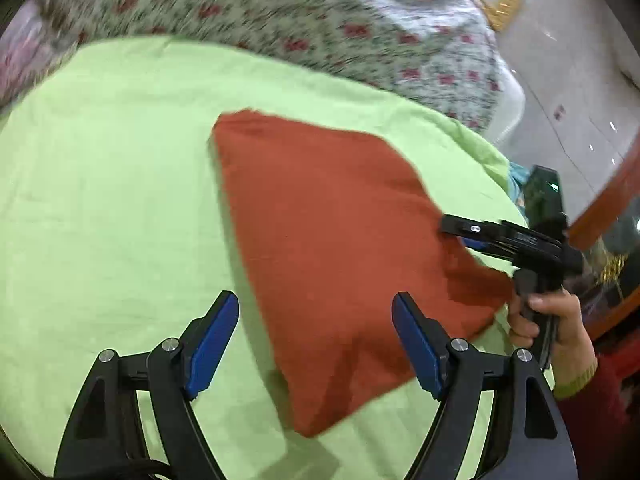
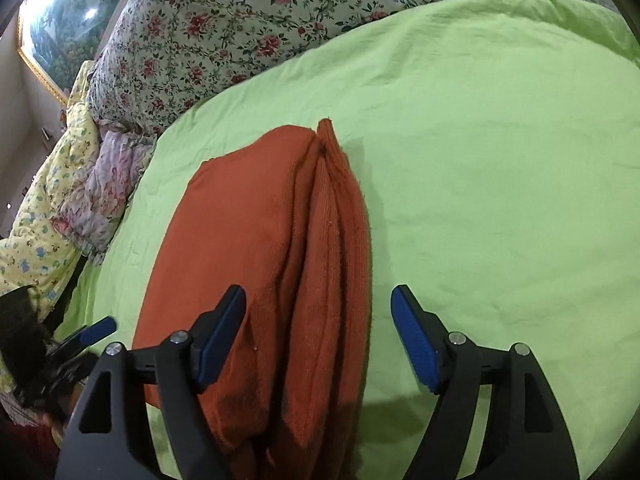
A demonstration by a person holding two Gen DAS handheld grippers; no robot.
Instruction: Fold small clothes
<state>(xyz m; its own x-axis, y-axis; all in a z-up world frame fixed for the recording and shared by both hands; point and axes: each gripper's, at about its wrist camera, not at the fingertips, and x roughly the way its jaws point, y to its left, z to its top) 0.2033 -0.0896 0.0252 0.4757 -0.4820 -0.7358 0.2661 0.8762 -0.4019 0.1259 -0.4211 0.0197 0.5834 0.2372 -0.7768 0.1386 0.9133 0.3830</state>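
Note:
A rust-orange knit garment (image 1: pixel 328 240) (image 2: pixel 260 240) lies folded in a thick bundle on a light green sheet (image 1: pixel 100 200) (image 2: pixel 500 160). My left gripper (image 1: pixel 314 300) is open and hovers over the bundle's near left edge, with nothing pressed between its blue pads. My right gripper (image 2: pixel 318 292) is open too, straddling the layered fold ridges at the garment's near end without gripping them. In the left wrist view the right gripper (image 1: pixel 460 236) reaches the garment's right corner, held by a hand (image 1: pixel 552 320). A blue pad (image 2: pixel 98 328) of the left gripper shows at the right wrist view's left edge.
A floral quilt (image 1: pixel 280 8) (image 2: pixel 200 40) is heaped along the far side of the sheet. A yellow patterned blanket (image 2: pixel 48 200) lies at the left. Beyond the bed's right edge are pale floor (image 1: pixel 560 80) and reddish wooden furniture (image 1: pixel 608 200). A framed picture (image 2: pixel 60 20) hangs behind.

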